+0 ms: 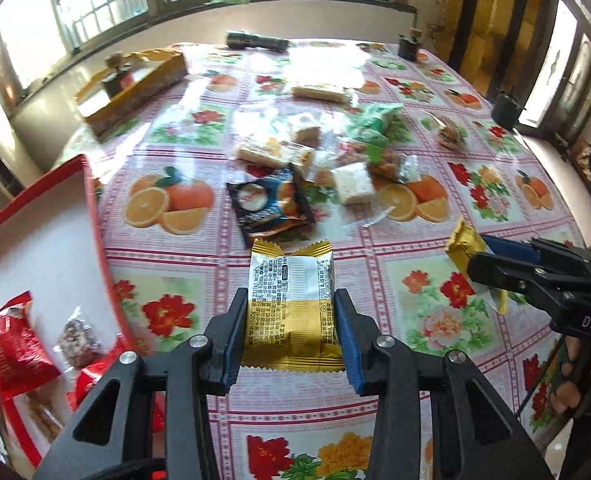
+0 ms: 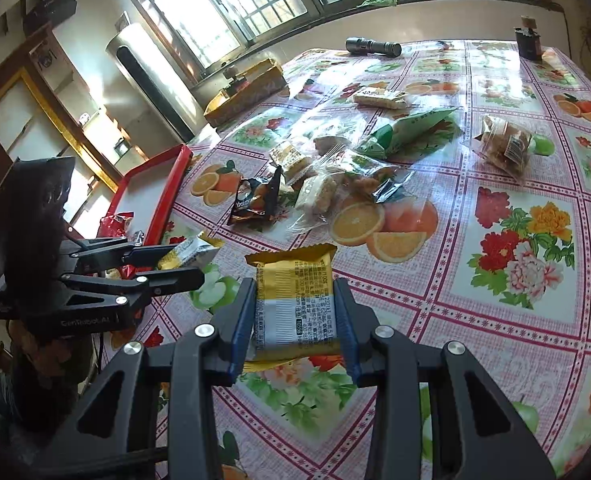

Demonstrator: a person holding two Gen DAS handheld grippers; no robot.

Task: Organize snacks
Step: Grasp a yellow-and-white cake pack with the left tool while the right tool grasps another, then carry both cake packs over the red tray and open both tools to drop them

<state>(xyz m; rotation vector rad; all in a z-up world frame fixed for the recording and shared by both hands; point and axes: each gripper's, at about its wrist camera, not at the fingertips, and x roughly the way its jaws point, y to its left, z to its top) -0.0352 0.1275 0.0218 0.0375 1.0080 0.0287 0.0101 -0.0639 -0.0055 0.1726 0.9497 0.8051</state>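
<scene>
Each gripper holds one gold-and-white snack packet above the flowered tablecloth. In the left wrist view my left gripper (image 1: 290,300) is shut on its gold packet (image 1: 289,280), blue pads pressed against both long sides. My right gripper (image 2: 295,286) is shut on a matching gold packet (image 2: 295,300). Each shows up in the other's view: the right gripper (image 1: 477,256) with its packet (image 1: 465,246) at the right edge, the left gripper (image 2: 187,263) with its packet (image 2: 191,252) at the left. A red tray (image 1: 91,200) (image 2: 175,172) lies left of both.
A pile of loose snacks (image 1: 307,160) (image 2: 327,168) fills the table's middle, with a dark packet (image 1: 269,204) nearest. Red packets (image 1: 15,344) lie in the tray. Farther back are a yellow box (image 1: 135,88), a flashlight (image 1: 257,40) and dark jars (image 1: 505,108).
</scene>
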